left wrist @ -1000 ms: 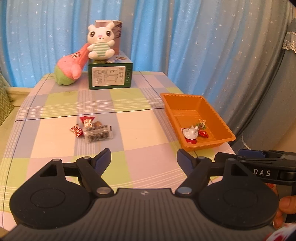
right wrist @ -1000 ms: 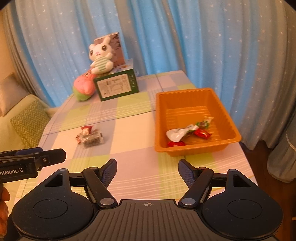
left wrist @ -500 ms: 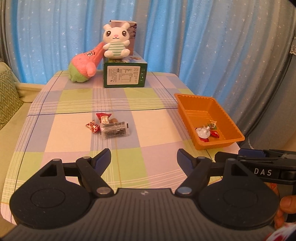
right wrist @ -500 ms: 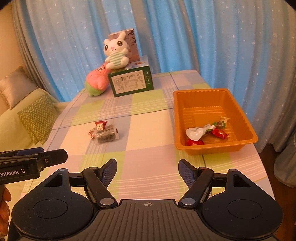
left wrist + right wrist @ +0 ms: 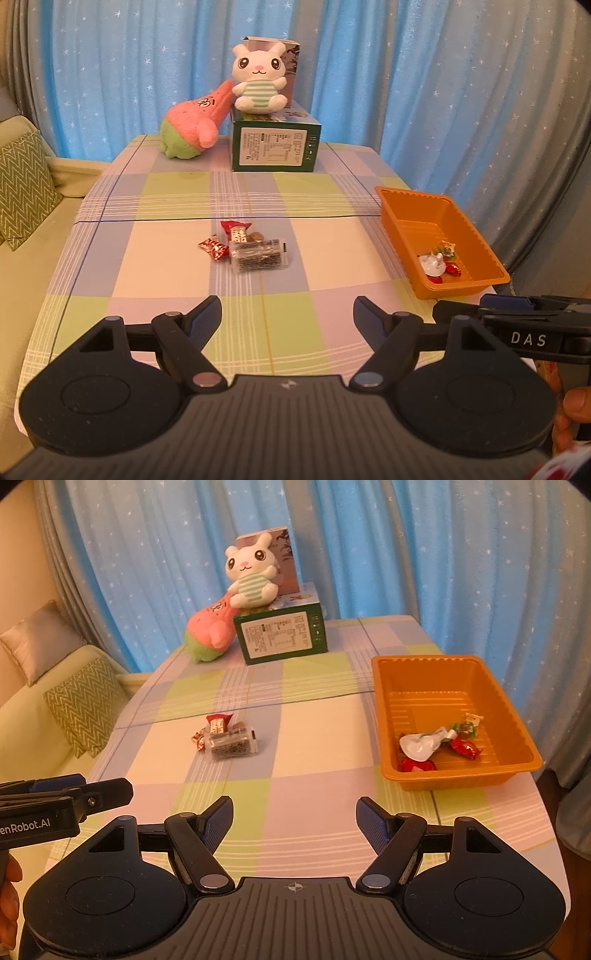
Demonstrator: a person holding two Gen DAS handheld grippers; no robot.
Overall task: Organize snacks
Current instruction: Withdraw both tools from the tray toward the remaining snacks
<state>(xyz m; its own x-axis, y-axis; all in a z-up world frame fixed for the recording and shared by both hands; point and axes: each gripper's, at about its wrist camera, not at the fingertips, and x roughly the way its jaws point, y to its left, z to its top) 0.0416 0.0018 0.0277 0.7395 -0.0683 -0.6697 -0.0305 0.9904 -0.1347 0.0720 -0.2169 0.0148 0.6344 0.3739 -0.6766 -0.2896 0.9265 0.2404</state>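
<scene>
A small pile of snacks lies mid-table: a clear packet of dark bits (image 5: pixel 259 254) (image 5: pixel 233 745), a red candy (image 5: pixel 214 248) (image 5: pixel 199 739) and a red-and-white wrapper (image 5: pixel 236 229) (image 5: pixel 218 723). An orange tray (image 5: pixel 413 221) (image 5: pixel 384 716) at the right edge holds a white packet (image 5: pixel 421 743) and several wrapped candies (image 5: pixel 464 747). My left gripper (image 5: pixel 287 317) is open and empty, near the front edge. My right gripper (image 5: pixel 294 819) is open and empty, also near the front edge, to the right of the left one.
A green box (image 5: pixel 275 150) (image 5: pixel 282 637) with a white bunny plush (image 5: pixel 258 82) on it stands at the table's back, a pink-green plush (image 5: pixel 190 127) beside it. Blue curtains hang behind. A sofa with a chevron cushion (image 5: pixel 86 705) lies left.
Both grippers have pulled back and swung left, so the snack pile and tray now sit further right and smaller in view. The jaws stayed open. Nothing on the table moved.
</scene>
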